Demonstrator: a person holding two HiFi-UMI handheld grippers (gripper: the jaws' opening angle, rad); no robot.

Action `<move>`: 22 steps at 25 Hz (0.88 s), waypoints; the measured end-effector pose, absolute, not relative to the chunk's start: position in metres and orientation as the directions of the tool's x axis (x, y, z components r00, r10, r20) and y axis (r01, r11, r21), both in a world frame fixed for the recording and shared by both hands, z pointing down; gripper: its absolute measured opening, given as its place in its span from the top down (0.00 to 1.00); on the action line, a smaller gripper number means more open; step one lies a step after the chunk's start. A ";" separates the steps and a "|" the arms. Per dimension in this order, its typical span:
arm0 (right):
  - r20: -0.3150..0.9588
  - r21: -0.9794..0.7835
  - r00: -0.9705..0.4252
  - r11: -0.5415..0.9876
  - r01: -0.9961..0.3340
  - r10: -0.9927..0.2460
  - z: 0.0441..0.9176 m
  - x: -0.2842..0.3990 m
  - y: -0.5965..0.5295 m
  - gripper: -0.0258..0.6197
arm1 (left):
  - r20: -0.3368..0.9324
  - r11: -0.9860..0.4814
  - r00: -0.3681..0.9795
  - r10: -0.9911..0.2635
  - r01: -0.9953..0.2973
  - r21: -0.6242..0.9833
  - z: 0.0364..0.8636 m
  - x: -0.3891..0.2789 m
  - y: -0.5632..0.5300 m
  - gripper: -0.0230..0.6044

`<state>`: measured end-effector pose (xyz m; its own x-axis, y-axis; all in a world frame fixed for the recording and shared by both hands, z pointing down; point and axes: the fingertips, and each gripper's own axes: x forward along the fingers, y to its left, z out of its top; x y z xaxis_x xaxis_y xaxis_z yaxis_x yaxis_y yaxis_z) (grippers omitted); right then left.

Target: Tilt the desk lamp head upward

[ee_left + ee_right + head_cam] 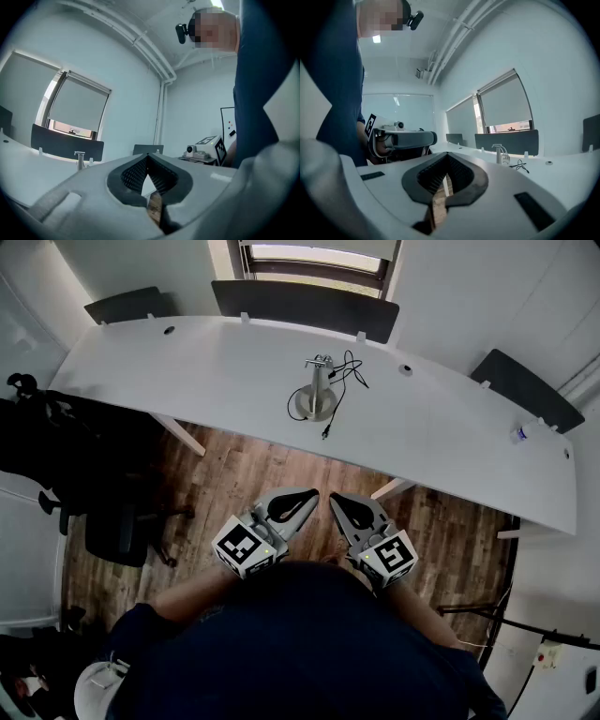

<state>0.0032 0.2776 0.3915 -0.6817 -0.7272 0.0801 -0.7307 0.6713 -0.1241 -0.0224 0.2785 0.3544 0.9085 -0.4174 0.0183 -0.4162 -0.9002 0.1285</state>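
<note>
A small silver desk lamp (319, 388) stands on its round base near the middle of the long white desk (206, 362), with a black cord (345, 381) trailing beside it. The lamp also shows far off in the left gripper view (80, 159) and in the right gripper view (501, 153). Both grippers are held close to my body over the wooden floor, well short of the desk. My left gripper (312, 495) is shut with nothing in it, and my right gripper (334, 500) is likewise shut and empty, tips near each other.
Dark chairs (305, 304) stand behind the desk, and another one (523, 385) at its right end. A black office chair (117, 532) sits on the floor at my left. A small bottle (521, 433) rests near the desk's right edge. Desk legs (180, 434) stand below.
</note>
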 end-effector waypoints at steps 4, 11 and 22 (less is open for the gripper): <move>0.068 -0.119 -0.685 0.676 -0.727 -0.725 0.389 0.014 0.278 0.95 | 0.018 -0.900 0.905 -0.426 -0.426 0.096 0.355 -0.012 0.279 0.95; 0.050 -0.107 -0.720 0.713 -0.693 -0.692 0.398 0.036 0.283 0.95 | 0.029 -0.881 0.885 -0.465 -0.466 0.084 0.366 0.011 0.280 0.95; 0.033 -0.155 -0.720 0.708 -0.689 -0.694 0.405 0.049 0.240 0.94 | 0.041 -0.853 0.860 -0.509 -0.510 0.111 0.386 0.001 0.236 0.95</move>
<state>0.0492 0.2397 0.4047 -0.7197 -0.6935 0.0327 -0.6892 0.7079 -0.1547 0.0014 0.2358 0.3861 0.8597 -0.5091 0.0406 -0.5103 -0.8528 0.1114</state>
